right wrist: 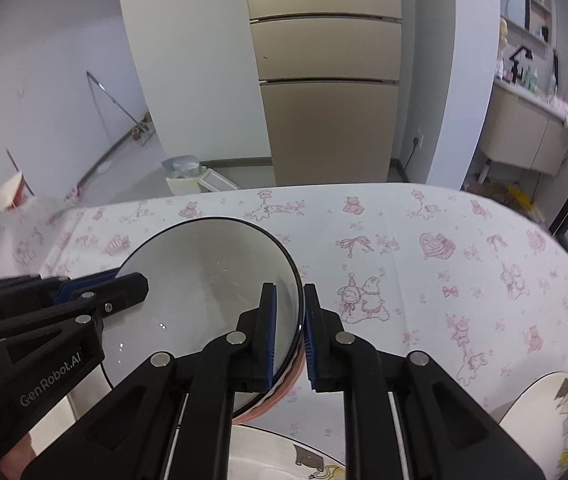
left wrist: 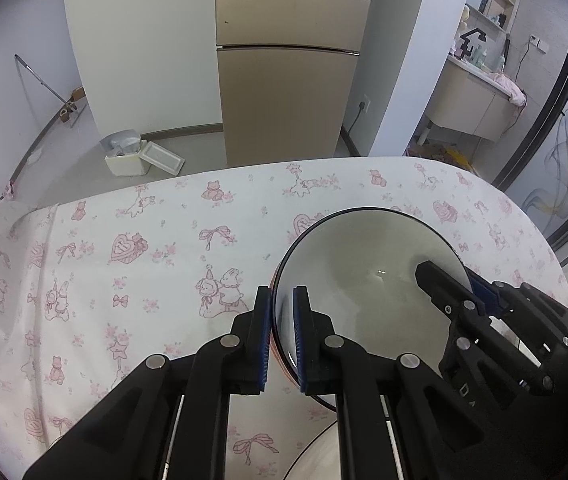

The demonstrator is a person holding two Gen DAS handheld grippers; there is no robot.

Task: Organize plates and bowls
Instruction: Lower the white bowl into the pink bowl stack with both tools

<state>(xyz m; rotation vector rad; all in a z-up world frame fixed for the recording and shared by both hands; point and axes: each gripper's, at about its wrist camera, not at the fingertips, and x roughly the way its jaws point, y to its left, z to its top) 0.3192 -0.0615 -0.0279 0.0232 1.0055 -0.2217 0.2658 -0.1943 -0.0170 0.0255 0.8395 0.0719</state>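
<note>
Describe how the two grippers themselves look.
Both are matte black plastic linkages with silver round pivot pins. The left gripper and the right gripper each have two flat fingers faced with ribbed blue pads. The left's body carries white "GenRobot.AI" lettering. No cables or sleeves show.
</note>
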